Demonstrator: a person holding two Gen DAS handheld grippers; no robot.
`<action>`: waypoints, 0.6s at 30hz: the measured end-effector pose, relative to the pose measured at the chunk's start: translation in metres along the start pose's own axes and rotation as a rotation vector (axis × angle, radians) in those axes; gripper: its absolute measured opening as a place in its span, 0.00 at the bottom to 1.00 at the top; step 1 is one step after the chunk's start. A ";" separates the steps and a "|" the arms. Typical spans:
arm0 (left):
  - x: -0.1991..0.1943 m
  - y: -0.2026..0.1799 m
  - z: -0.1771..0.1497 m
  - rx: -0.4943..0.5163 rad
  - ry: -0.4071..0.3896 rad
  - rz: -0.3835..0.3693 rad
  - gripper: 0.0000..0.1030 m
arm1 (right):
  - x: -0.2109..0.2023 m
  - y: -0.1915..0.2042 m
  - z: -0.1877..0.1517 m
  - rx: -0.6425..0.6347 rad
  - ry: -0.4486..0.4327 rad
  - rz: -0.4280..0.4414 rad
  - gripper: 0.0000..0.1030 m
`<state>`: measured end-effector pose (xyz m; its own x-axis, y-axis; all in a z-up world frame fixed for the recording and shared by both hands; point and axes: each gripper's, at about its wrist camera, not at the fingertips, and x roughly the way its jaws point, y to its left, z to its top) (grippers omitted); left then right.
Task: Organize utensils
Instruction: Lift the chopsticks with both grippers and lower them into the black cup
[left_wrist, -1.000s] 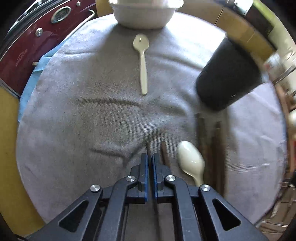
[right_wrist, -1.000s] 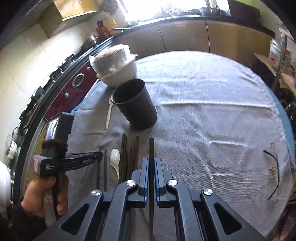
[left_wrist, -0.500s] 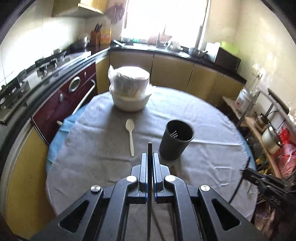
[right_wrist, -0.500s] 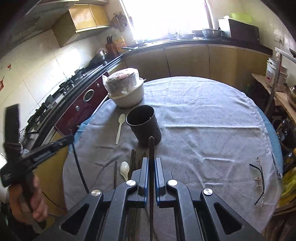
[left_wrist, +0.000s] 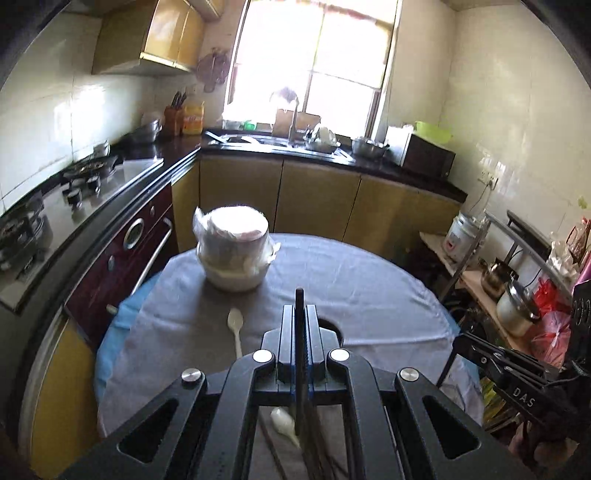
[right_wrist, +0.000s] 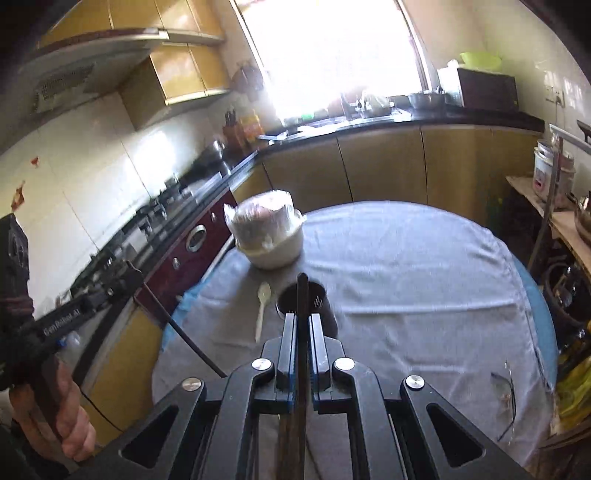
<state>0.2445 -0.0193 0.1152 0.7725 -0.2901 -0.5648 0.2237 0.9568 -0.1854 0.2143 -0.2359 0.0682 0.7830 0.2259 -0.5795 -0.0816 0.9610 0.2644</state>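
Observation:
My left gripper (left_wrist: 300, 314) is shut on a dark chopstick (left_wrist: 299, 299) that sticks up between its fingers, held high over the grey-clothed round table (left_wrist: 369, 288). The black utensil holder (left_wrist: 334, 326) is mostly hidden behind those fingers. My right gripper (right_wrist: 303, 321) is shut on another dark chopstick (right_wrist: 302, 291), whose tip lies in front of the black holder (right_wrist: 319, 299). A white spoon (right_wrist: 263, 299) lies left of the holder. A second white spoon (left_wrist: 284, 424) and loose chopsticks (left_wrist: 321, 458) lie below the left gripper.
Wrapped stacked bowls (right_wrist: 269, 232) stand at the table's far left. Eyeglasses (right_wrist: 506, 391) lie near its right edge. A red oven and stove counter (left_wrist: 122, 258) border the left side. A shelf with pots (left_wrist: 509, 295) stands at the right.
Both grippers rose from the table, each carrying a chopstick. The left view swung up from the cloth to the kitchen. The holder now sits directly beyond both grippers.

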 end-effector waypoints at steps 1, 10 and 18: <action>0.002 -0.001 0.007 0.001 -0.011 -0.001 0.04 | 0.001 0.002 0.006 -0.002 -0.014 -0.001 0.06; 0.041 -0.001 0.070 -0.031 -0.061 -0.020 0.04 | 0.022 0.004 0.082 0.077 -0.178 -0.032 0.06; 0.088 -0.004 0.072 -0.032 -0.038 -0.038 0.04 | 0.067 -0.006 0.113 0.136 -0.244 -0.045 0.06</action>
<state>0.3543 -0.0474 0.1238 0.7859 -0.3250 -0.5260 0.2351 0.9439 -0.2319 0.3373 -0.2441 0.1149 0.9107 0.1224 -0.3944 0.0273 0.9352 0.3531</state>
